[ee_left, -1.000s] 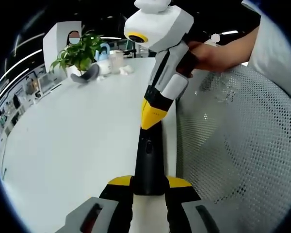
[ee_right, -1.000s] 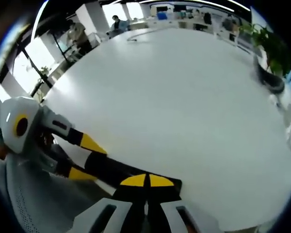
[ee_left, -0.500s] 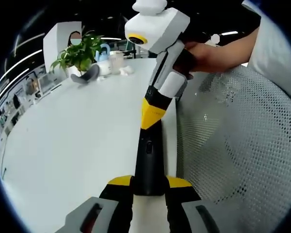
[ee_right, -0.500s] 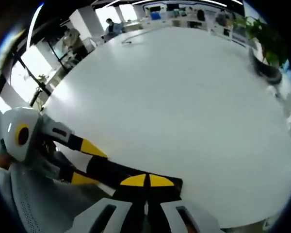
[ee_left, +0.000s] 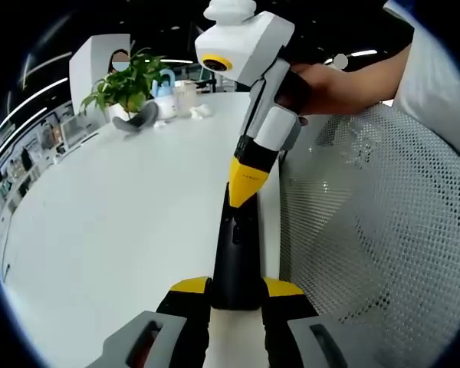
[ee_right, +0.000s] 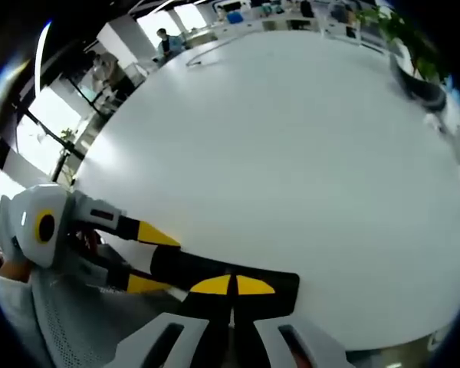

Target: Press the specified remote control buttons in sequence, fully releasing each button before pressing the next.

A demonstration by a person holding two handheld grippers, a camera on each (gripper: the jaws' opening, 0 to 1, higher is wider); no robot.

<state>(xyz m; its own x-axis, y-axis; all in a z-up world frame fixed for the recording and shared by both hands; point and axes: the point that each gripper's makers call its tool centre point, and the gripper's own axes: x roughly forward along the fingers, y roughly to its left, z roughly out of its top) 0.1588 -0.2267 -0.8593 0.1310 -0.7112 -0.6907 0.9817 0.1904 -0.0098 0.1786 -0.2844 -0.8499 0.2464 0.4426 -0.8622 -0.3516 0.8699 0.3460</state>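
A long black remote control (ee_left: 234,257) lies along the near edge of the white table (ee_left: 123,215), and my left gripper (ee_left: 236,287) is shut on its near end, a yellow tip on each side. My right gripper (ee_left: 244,188), held by a hand (ee_left: 322,80), comes down from above with its yellow tips shut together on the remote's top face, beside a small button. In the right gripper view my right gripper (ee_right: 231,286) is shut, its tips against the remote (ee_right: 184,267). There the left gripper (ee_right: 149,259) clamps the remote's far end from the left.
A white mesh chair back (ee_left: 376,230) stands close on the right of the table edge. A potted plant (ee_left: 126,80) and small items sit at the table's far end. The wide tabletop (ee_right: 291,153) stretches ahead, with people (ee_right: 165,38) at desks far behind.
My right gripper has tilted more upright, its body rising while its tips stay on the remote. The left gripper and the remote have kept still.
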